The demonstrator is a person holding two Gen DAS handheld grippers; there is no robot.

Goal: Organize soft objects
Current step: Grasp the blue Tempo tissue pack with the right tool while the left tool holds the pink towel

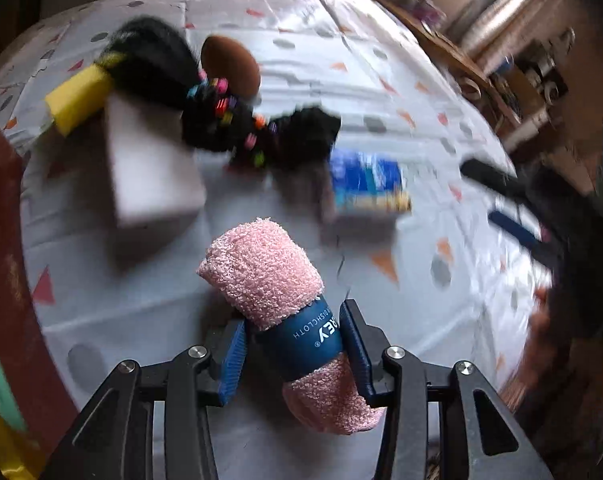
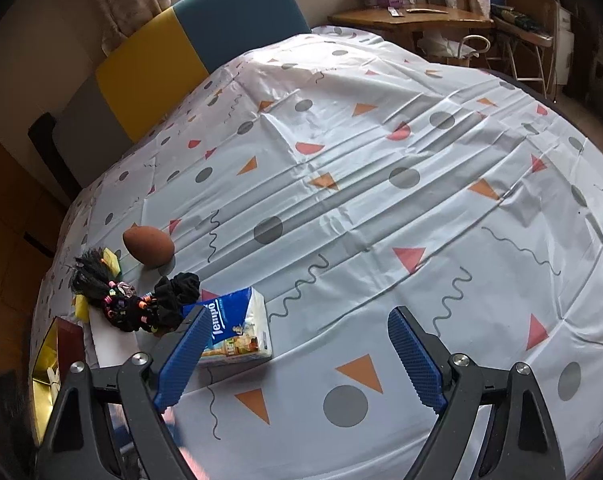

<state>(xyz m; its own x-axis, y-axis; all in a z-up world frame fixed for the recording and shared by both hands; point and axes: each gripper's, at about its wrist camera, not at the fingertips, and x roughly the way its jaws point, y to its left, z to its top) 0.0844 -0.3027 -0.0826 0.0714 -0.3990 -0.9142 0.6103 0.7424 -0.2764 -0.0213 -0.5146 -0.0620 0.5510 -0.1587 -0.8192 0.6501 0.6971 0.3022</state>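
A rolled pink dishcloth (image 1: 261, 268) with a blue paper band sits between the blue pads of my left gripper (image 1: 295, 320), which is shut on the band, above the patterned tablecloth (image 1: 141, 312). Beyond it lie a white foam block (image 1: 153, 168), a yellow sponge (image 1: 77, 100), a brown egg-shaped sponge (image 1: 229, 64) and black hair ties with coloured beads (image 1: 221, 120). My right gripper (image 2: 297, 312) hangs open over the cloth with nothing between its fingers. A blue tissue pack (image 2: 241, 328) lies just beside its left finger.
A brown box with a gold inside (image 2: 49, 356) stands at the table's left edge, by the pile. A yellow and blue chair back (image 2: 197, 40) is at the far side, a wooden side table (image 2: 413, 16) beyond. The tablecloth (image 2: 381, 160) stretches right.
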